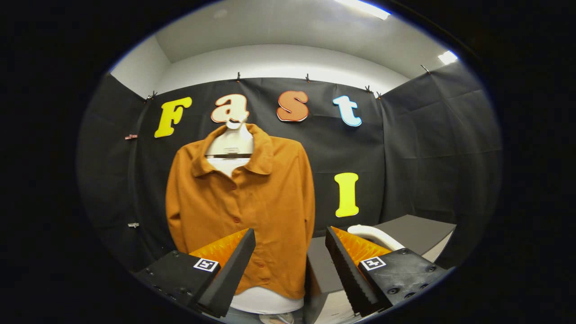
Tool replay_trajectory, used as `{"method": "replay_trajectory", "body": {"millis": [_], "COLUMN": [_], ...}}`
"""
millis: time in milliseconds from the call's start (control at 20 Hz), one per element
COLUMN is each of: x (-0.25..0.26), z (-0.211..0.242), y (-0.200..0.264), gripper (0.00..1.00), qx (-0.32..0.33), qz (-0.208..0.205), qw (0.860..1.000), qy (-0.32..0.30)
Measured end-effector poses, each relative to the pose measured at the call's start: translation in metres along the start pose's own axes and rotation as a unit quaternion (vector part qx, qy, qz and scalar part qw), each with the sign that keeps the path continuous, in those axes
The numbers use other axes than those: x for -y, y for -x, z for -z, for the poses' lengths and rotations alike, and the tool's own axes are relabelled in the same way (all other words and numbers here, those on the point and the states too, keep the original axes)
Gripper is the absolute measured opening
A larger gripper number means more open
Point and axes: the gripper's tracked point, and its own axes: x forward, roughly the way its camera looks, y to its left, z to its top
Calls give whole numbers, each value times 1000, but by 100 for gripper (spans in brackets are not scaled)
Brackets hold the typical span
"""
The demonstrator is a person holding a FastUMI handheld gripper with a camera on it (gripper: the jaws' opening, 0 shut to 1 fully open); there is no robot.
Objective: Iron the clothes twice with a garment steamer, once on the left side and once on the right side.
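Note:
An orange-brown buttoned shirt (243,202) hangs on a white hanger (230,143) against the booth wall, straight ahead of me and a little to the left, with a white undershirt showing below its hem. My gripper (290,238) is open with nothing between its fingers; the shirt's lower part shows through the gap. A curved white handle (373,235), probably the garment steamer, peeks out behind the right finger, resting on the grey table; its body is hidden by the finger.
A grey table (418,234) stands to the right of the shirt, its near corner just beyond the right finger. Black cloth walls close the booth at the back and on both sides.

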Motion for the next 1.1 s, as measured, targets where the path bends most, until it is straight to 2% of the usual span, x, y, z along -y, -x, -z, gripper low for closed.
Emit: {"method": "replay_trajectory", "body": {"millis": [300, 650, 1100], "x": [87, 169, 224], "z": [8, 32, 99], "y": [-53, -96, -138], "gripper": [98, 98, 99], "qx": [-24, -69, -189], "qz": [24, 53, 60], "qw": [999, 996, 980], "qy": [14, -1, -7]}}
